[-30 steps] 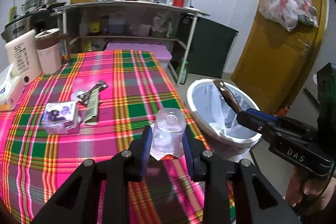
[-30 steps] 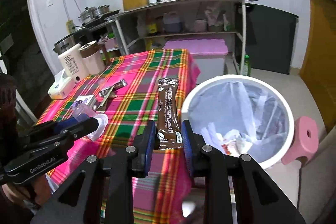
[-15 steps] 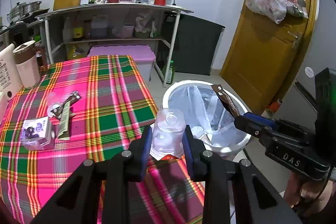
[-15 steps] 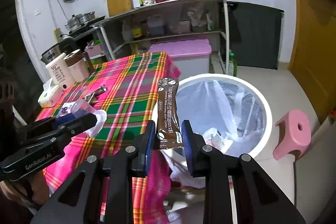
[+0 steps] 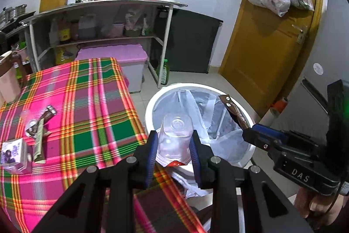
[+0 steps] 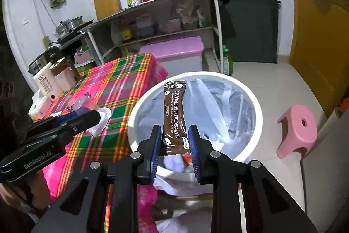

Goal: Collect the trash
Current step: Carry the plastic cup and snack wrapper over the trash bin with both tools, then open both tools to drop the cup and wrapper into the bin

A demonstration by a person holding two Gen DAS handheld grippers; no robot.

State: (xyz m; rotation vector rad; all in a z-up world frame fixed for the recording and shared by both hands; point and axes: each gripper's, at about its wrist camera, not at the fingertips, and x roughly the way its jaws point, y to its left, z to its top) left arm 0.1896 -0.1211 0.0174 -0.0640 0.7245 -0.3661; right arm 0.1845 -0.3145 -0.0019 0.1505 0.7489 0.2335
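My left gripper [image 5: 173, 146] is shut on a clear plastic cup [image 5: 175, 134], held bottom-outward over the near rim of the white trash bin [image 5: 150, 108]. My right gripper [image 6: 174, 143] is shut on a brown coffee sachet [image 6: 174, 110] that stands upright above the bin's [image 6: 257, 108] open mouth. The bin is lined with a clear bag and holds some scraps. In the left wrist view the right gripper [image 5: 246, 130] comes in from the right with the sachet [image 5: 234, 111]. In the right wrist view the left gripper [image 6: 96, 119] holds the cup [image 6: 98, 119] at the table edge.
The plaid-clothed table [image 5: 82, 106] still carries wrappers [image 5: 40, 132] and a small purple carton [image 5: 13, 151]. A pink stool [image 6: 298, 130] stands right of the bin. A shelf unit [image 5: 98, 21], a pink-lidded box [image 5: 113, 56] and a wooden door [image 5: 272, 40] lie behind.
Both grippers have travelled right, off the table toward the bin, still holding their items. The cup now hangs over the bin's rim and the sachet over its opening.
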